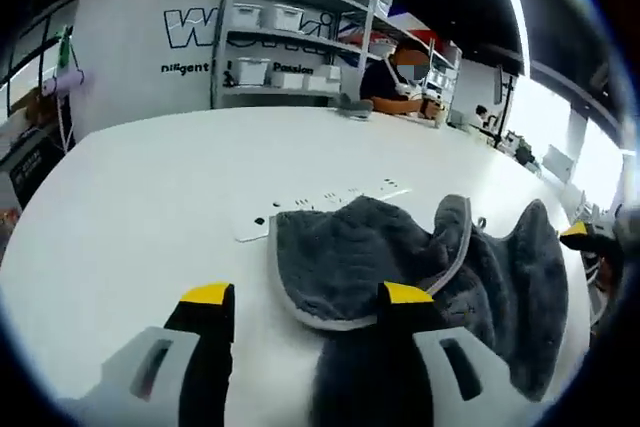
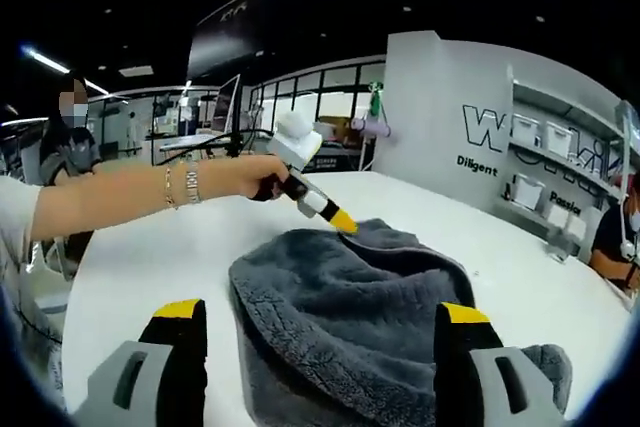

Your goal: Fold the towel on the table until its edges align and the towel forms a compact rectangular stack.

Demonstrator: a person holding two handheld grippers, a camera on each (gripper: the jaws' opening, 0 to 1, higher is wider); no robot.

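**Towel bunched on table, both grippers at its edges**

The grey towel (image 1: 420, 267) lies crumpled on the white table (image 1: 150, 207), with a pale-trimmed rounded edge turned toward the left gripper. In the right gripper view the towel (image 2: 350, 317) forms a raised mound with loose folds; its edges are not aligned.

The left gripper (image 1: 308, 297) has its jaws spread wide; one yellow-tipped jaw stands over bare table beside the towel, the other over the towel's near edge. Nothing is clamped between them. In the right gripper view the left gripper (image 2: 335, 215) is held by a person's hand (image 2: 250, 177), its yellow tip at the towel's far edge; whether it touches the cloth is unclear.

The right gripper (image 2: 325, 312) is also wide open, its jaws straddling the near side of the towel, gripping nothing.

Beyond the towel a flat white strip (image 1: 320, 202) with dark marks lies on the table. The table left of the towel is bare.

Wall lettering behind the shelves (image 1: 290, 42) reads "Diligent" (image 2: 478, 162) and "Passion"; a larger word above starts with "W" and is partly hidden. A seated person (image 1: 395, 82) is beyond the table's far edge.
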